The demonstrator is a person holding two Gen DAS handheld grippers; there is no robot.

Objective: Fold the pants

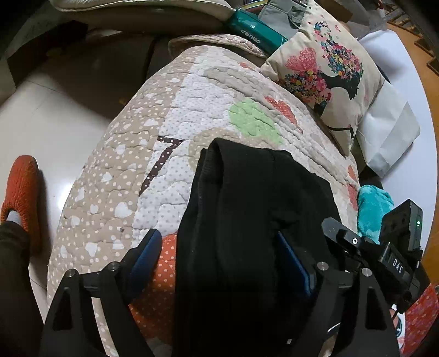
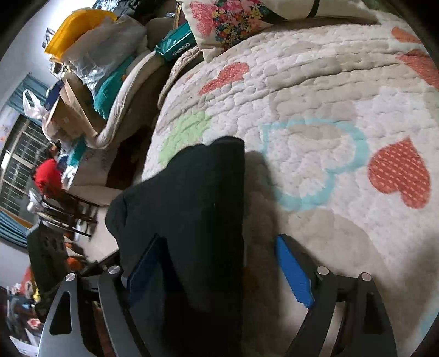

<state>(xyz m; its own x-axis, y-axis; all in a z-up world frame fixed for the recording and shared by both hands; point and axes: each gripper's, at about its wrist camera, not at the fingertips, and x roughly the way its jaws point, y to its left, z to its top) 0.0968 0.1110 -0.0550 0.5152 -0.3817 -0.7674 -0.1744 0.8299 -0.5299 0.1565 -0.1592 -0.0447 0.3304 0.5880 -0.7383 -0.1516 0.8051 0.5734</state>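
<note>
1. The left wrist view alone shows the floor [image 1: 55,115], an orange slipper [image 1: 22,189] on it beside the quilt's edge, a teal cloth [image 1: 373,208] at the quilt's far side, and the right gripper's body [image 1: 384,247] just beside the pants.
2. The right wrist view alone shows a window [image 2: 19,164], a yellow bag [image 2: 79,27] and boxes [image 2: 71,109] piled beyond the quilt's edge, a red cap [image 2: 49,175], and a blue heart outline [image 2: 315,164] stitched on the quilt just beside the pants.
3. Both views show the quilt [image 1: 192,109] [image 2: 329,96], its green patch [image 1: 255,123] [image 2: 186,134] just beyond the pants, and a floral pillow [image 1: 323,71] [image 2: 227,22] at the quilt's far end.
4. The black pants [image 1: 247,219] [image 2: 192,206] lie bunched on the quilt, between the green patch and the two grippers, and run down between the fingers in each view.
5. Left gripper [image 1: 219,258]: the jaws stand wide apart. The pants fill the gap and cover part of one blue pad [image 1: 295,261]; the other pad [image 1: 145,255] sits clear of the cloth over the quilt. The jaws are not pinched on the cloth.
6. Right gripper [image 2: 219,263]: the jaws stand wide apart here too. One pad [image 2: 148,263] lies against the pants, partly under the cloth; the other [image 2: 295,272] is apart from the pants, over bare quilt.
</note>
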